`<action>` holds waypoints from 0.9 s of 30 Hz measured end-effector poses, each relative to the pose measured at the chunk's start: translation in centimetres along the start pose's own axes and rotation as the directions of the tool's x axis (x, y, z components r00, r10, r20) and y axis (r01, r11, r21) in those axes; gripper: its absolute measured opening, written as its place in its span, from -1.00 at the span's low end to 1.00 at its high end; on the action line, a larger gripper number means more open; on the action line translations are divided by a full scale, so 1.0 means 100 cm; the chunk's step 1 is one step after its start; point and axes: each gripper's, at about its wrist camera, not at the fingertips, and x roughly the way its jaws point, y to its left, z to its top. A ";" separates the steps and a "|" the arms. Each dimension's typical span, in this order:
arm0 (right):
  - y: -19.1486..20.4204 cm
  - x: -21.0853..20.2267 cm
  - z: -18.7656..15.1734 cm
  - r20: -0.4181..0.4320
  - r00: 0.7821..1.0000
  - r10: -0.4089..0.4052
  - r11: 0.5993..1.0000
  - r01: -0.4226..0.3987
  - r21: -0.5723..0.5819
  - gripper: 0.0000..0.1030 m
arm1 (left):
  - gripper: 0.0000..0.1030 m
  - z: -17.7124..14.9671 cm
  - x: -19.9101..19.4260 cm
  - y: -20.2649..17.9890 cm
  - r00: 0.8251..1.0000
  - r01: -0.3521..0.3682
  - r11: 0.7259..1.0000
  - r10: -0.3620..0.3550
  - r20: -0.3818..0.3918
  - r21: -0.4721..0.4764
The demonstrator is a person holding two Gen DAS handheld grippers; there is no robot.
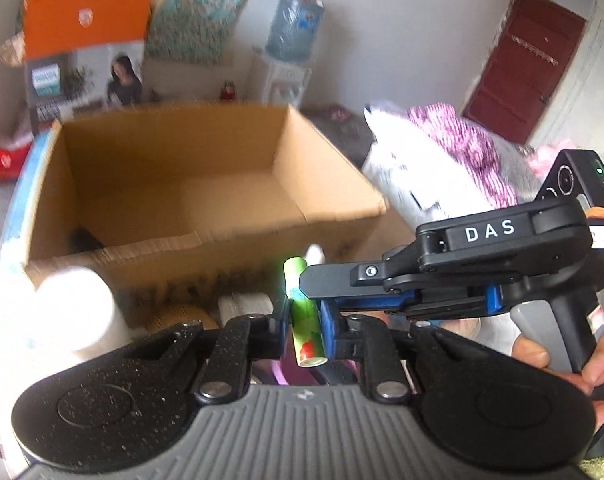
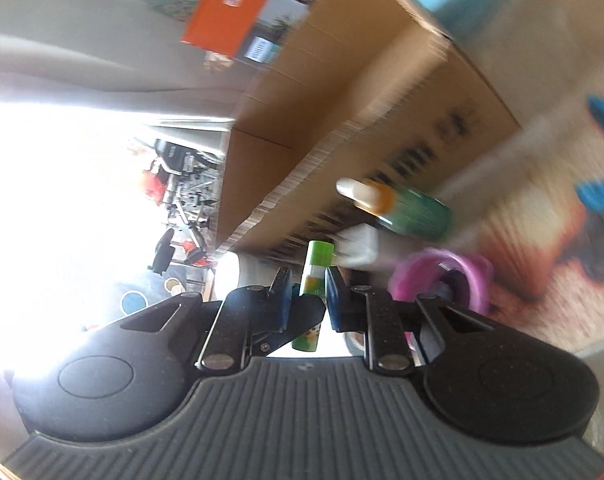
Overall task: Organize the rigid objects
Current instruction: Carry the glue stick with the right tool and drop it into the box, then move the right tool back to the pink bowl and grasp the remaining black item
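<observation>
My left gripper (image 1: 305, 322) is black speckled plastic with blue pads, silver screws and a ribbed grey base. My right gripper (image 1: 314, 286) matches it, marked "DAS" in white, with a green light on its camera.

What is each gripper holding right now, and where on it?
Both hold the same green tube: the left gripper clamps its lower body, and the right gripper grips it nearer the bright green cap end.
</observation>
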 end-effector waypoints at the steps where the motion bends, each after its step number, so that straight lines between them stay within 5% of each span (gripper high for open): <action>1: 0.010 0.002 0.005 -0.006 1.000 0.006 0.999 -0.006 -0.033 -0.67 | -0.66 0.007 -0.005 0.003 1.000 -0.010 1.000 0.010 0.015 -0.003; 7: 0.060 0.032 0.053 -0.033 0.998 0.051 0.988 -0.055 -0.145 -0.67 | -0.66 0.055 -0.019 0.036 0.994 -0.082 0.996 0.085 0.072 -0.040; 15: 0.083 0.126 0.131 -0.133 0.991 -0.003 0.988 -0.017 -0.151 -0.67 | -0.65 0.116 0.036 0.103 0.981 -0.192 0.972 0.189 -0.029 -0.139; 22: 0.068 0.217 0.165 -0.197 0.978 -0.072 0.995 0.058 -0.076 -0.64 | -0.57 0.133 0.077 0.146 0.963 -0.259 0.949 0.239 -0.123 -0.183; 27: 0.064 0.244 0.168 -0.217 0.971 -0.101 0.994 0.088 -0.065 -0.63 | -0.50 0.130 0.072 0.146 0.961 -0.271 0.946 0.255 -0.111 -0.177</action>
